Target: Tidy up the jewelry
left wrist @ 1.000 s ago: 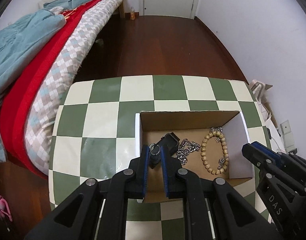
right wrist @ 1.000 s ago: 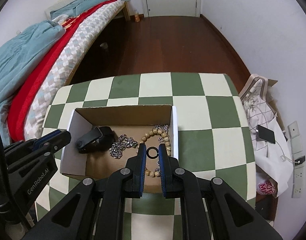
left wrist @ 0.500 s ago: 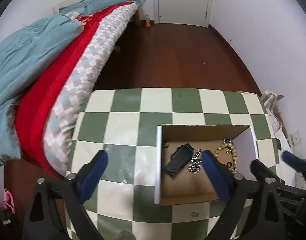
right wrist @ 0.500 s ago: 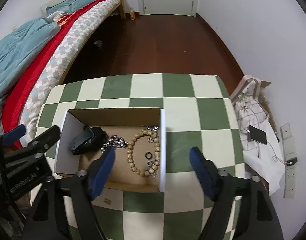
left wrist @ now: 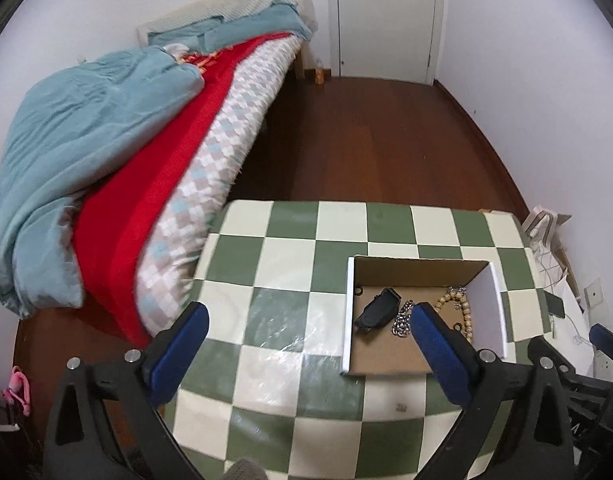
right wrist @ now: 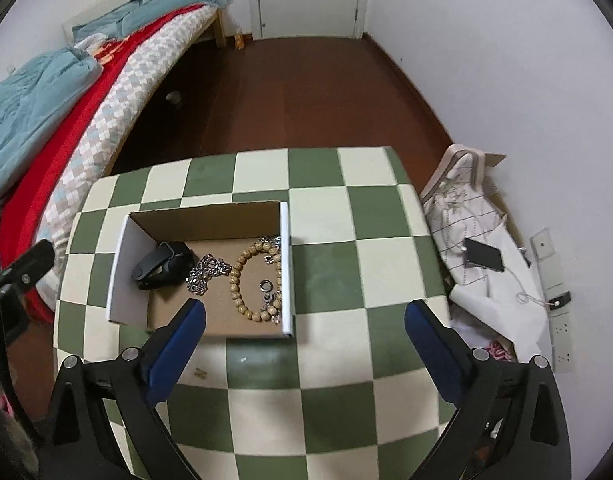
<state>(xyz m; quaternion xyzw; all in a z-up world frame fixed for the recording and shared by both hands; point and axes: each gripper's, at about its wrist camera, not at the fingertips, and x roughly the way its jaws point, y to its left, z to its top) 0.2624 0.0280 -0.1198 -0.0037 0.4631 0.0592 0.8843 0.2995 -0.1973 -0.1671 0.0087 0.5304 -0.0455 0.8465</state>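
Note:
A cardboard box (right wrist: 204, 216) (left wrist: 420, 269) stands on the green-and-white checkered table (right wrist: 326, 248). Inside lie a black wristband (right wrist: 160, 265) (left wrist: 378, 307), a silver chain (right wrist: 206, 274) (left wrist: 402, 320), a wooden bead bracelet (right wrist: 242, 280) (left wrist: 452, 308) and a dark ring (right wrist: 265, 285). A second small ring (left wrist: 359, 291) lies in the box's far left corner. My left gripper (left wrist: 306, 322) is open and empty, raised above the table left of the box. My right gripper (right wrist: 306, 320) is open and empty, above the box's near right corner.
A bed with a red cover and teal duvet (left wrist: 86, 152) borders the table's left side. A bag, papers and a phone (right wrist: 484, 254) lie on the floor to the right. A power strip (right wrist: 558, 304) lies by the wall. A small scrap (right wrist: 200, 373) sits on the table near the box.
Both grippers opened wide, each letting a ring fall into the box, and both pulled back and up. The box now looks smaller in both views.

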